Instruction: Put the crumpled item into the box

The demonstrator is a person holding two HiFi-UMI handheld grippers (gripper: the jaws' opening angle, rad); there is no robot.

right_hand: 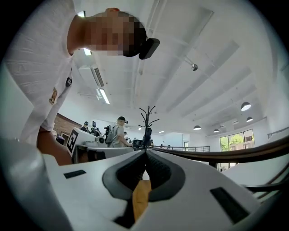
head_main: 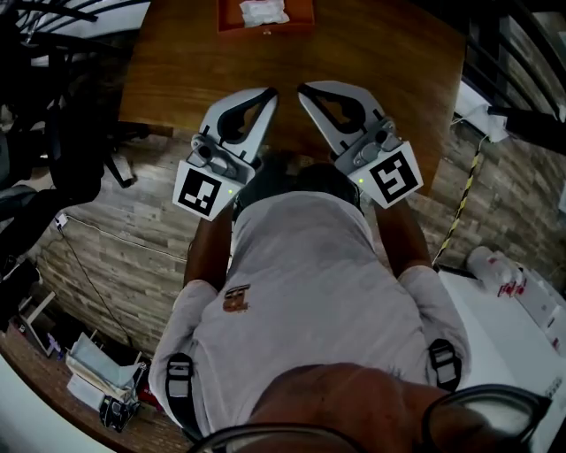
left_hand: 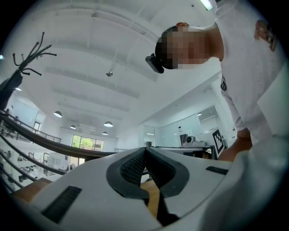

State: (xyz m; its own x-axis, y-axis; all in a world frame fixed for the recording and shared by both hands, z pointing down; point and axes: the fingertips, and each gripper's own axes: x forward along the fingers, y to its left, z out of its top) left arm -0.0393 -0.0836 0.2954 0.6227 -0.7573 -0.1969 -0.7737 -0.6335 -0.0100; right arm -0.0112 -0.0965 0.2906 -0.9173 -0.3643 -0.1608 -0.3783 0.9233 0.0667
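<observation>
A white crumpled item [head_main: 263, 11] lies inside an orange box [head_main: 232, 21] at the far edge of the wooden table [head_main: 177, 71]. My left gripper [head_main: 270, 92] and right gripper [head_main: 303, 88] hover side by side over the table's near edge. Their tips point toward the box and stay well short of it. Both are shut with nothing between the jaws. In the left gripper view the left gripper [left_hand: 145, 149] has its dark pads pressed together and tilts up toward the ceiling. The right gripper [right_hand: 146, 151] looks the same in its own view. The box does not appear in either gripper view.
Dark chairs and cables [head_main: 53, 133] crowd the left of the table. A white counter with bottles [head_main: 500, 270] stands at the right, past a yellow-black striped strip [head_main: 467, 190]. A coat stand [right_hand: 147, 119] and a person with a backpack [right_hand: 115, 133] are far behind.
</observation>
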